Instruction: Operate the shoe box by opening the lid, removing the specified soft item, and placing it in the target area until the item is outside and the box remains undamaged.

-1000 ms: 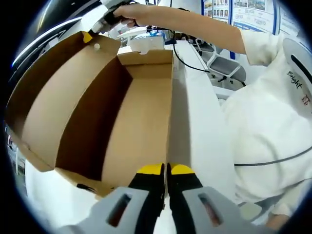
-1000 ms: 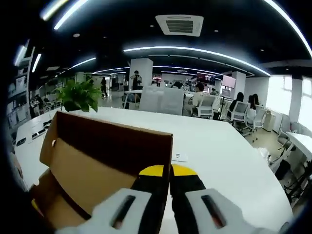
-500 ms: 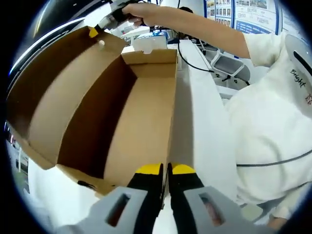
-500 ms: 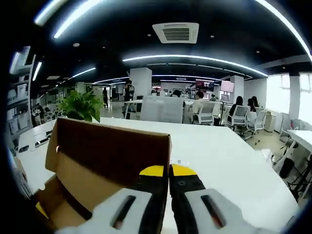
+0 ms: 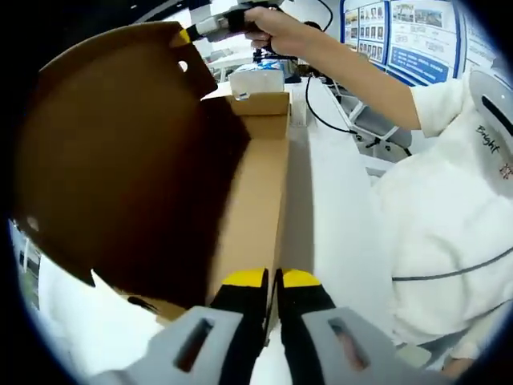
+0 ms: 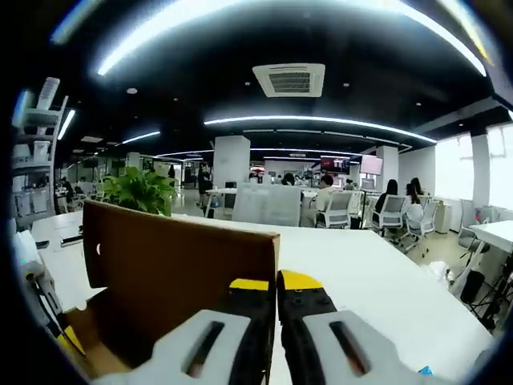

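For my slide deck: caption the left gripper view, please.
Right gripper holds the cardboard lid up over the shoe box on a white table.

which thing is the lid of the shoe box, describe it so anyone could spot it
Start at the long white table, where the brown cardboard shoe box lies. The lid is the big flap rising along one side, its corner pinched by the right claw. Unlike the box walls, it has small round holes.

Shoe box (image 5: 144, 160) — matt brown cardboard; table (image 6: 377, 281) — smooth, white, faintly glossy.
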Motion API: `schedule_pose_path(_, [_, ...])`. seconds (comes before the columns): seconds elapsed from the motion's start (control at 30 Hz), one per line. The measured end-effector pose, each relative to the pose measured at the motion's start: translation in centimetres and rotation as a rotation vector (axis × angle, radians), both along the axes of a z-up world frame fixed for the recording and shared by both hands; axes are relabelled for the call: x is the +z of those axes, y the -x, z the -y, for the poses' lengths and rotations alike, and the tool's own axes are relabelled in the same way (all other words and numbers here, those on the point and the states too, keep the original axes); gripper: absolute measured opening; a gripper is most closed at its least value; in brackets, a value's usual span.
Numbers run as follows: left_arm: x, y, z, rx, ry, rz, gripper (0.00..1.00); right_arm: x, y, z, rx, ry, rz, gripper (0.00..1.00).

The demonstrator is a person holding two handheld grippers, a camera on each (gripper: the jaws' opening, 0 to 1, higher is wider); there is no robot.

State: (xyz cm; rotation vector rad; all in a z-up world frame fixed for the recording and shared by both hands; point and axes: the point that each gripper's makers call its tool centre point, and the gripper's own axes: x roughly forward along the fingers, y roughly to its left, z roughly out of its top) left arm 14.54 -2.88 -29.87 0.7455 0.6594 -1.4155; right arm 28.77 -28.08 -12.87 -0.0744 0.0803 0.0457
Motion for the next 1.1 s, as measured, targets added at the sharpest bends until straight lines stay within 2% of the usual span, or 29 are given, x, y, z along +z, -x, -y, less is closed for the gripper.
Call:
schedule_pose_path(0.13, [0.0,-0.4,0.3,0.008,0.001,0.007,0.04,0.1,1.0,-0.5,0.000,0.031,0.037,0.00])
schedule_pose_path(0.3, [0.1,-0.4,0.2,-0.013,0.034,0.022,0.05,-0.1,2.1,-0.4,-0.002,0.024,0.065,0.00])
schedule_pose_path(0.37, [0.4,-0.5,0.3,-0.016,0.074,0.030,0.06,-0.1,2.3,-0.3,-0.002,0.027,0.077,0.00])
schedule_pose_path(0.4, [0.8,-0.5,0.7,-0.005,0.136,0.027,0.07,-0.1,2.4,-0.2,-0.005,0.026,0.084,0.00])
schedule_pose_path(0.5, [1.3,-0.2,0.9,0.000,0.218,-0.010,0.14,0.0,2.6,-0.4,-0.013,0.031,0.096,0.00])
schedule_pose_path(0.57, [1.5,-0.1,0.8,0.005,0.251,-0.039,0.15,0.0,2.7,-0.3,-0.020,0.037,0.103,0.00])
schedule_pose_path(0.63, [1.6,-0.2,0.7,0.000,0.261,-0.031,0.15,-0.1,2.7,-0.2,-0.019,0.037,0.113,0.00])
schedule_pose_path(0.67, [1.5,-0.2,0.8,-0.004,0.266,-0.020,0.15,-0.1,2.7,-0.2,-0.021,0.035,0.118,0.00])
schedule_pose_path(0.7, [1.5,-0.6,0.8,-0.005,0.265,0.016,0.15,-0.1,2.7,-0.3,-0.020,0.039,0.121,0.00])
schedule_pose_path(0.8, [1.7,0.0,1.0,-0.009,0.294,0.002,0.27,0.0,2.7,-0.3,-0.029,0.039,0.129,0.00])
schedule_pose_path(0.87, [2.3,-0.3,0.9,0.018,0.344,-0.027,0.33,0.0,2.7,-0.3,-0.030,0.041,0.128,0.00])
schedule_pose_path(0.97, [2.8,-0.8,0.9,0.035,0.410,-0.030,0.34,0.0,2.8,-0.3,-0.032,0.043,0.131,0.00])
schedule_pose_path(1.0, [3.2,-1.1,1.2,0.053,0.450,-0.023,0.35,-0.1,2.9,-0.4,-0.036,0.051,0.134,0.00])
schedule_pose_path(1.07, [3.8,-2.8,1.0,0.161,0.514,0.018,0.32,-0.1,2.8,-0.4,-0.045,0.073,0.140,0.00])
schedule_pose_path(1.1, [4.0,-2.6,1.0,0.155,0.533,0.011,0.32,-0.1,2.8,-0.4,-0.049,0.082,0.143,0.00])
